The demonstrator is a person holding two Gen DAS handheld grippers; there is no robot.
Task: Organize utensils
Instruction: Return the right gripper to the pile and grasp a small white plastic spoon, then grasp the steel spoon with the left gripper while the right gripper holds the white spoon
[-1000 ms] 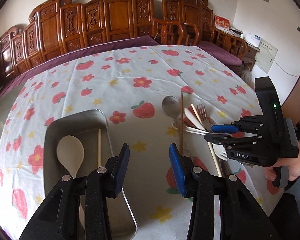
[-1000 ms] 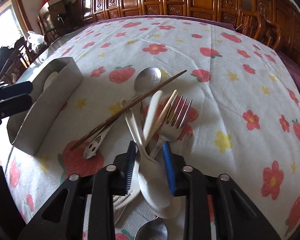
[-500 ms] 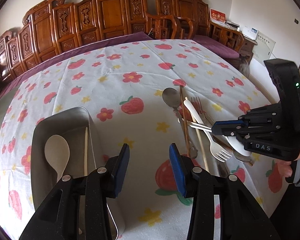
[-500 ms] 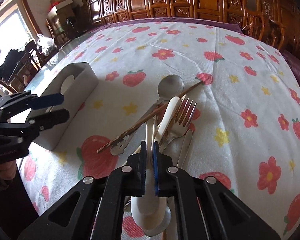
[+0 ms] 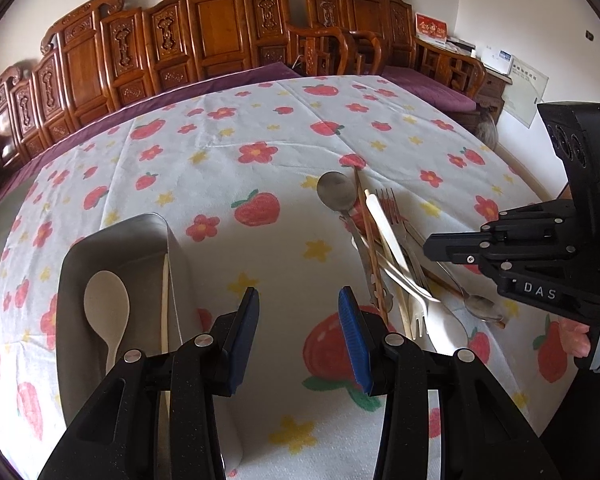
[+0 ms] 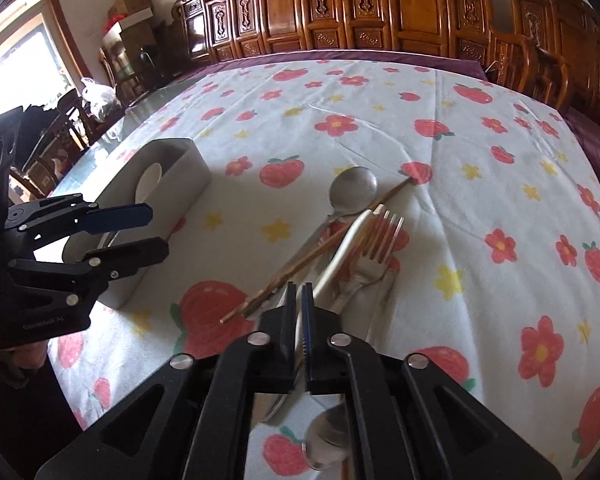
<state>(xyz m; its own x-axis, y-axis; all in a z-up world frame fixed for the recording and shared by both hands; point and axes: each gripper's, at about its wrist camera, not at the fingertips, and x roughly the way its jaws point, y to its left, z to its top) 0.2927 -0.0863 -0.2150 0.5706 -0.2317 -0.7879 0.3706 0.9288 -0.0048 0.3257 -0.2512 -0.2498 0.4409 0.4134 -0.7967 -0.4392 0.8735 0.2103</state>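
A pile of utensils lies on the floral tablecloth: a metal spoon (image 5: pixel 334 196), a brown chopstick (image 6: pixel 320 246), a metal fork (image 6: pixel 374 248) and a white plastic spoon (image 5: pixel 392 236). My right gripper (image 6: pixel 298 312) is shut on the white spoon's handle (image 6: pixel 342 248), its bowl hidden under the jaws; it also shows in the left wrist view (image 5: pixel 432 250). My left gripper (image 5: pixel 298 334) is open and empty above the cloth, between the pile and a grey metal tray (image 5: pixel 112 236) holding a white spoon (image 5: pixel 106 304) and a pale chopstick (image 5: pixel 165 300).
The tray also shows in the right wrist view (image 6: pixel 168 188), with my left gripper (image 6: pixel 140 232) beside it. Carved wooden chairs (image 5: pixel 220 36) line the table's far side. A second metal spoon (image 6: pixel 328 444) lies near the table's front edge.
My right gripper has closed on the white spoon and pulled back and up a little with it. My left gripper has risen slightly and stays open.
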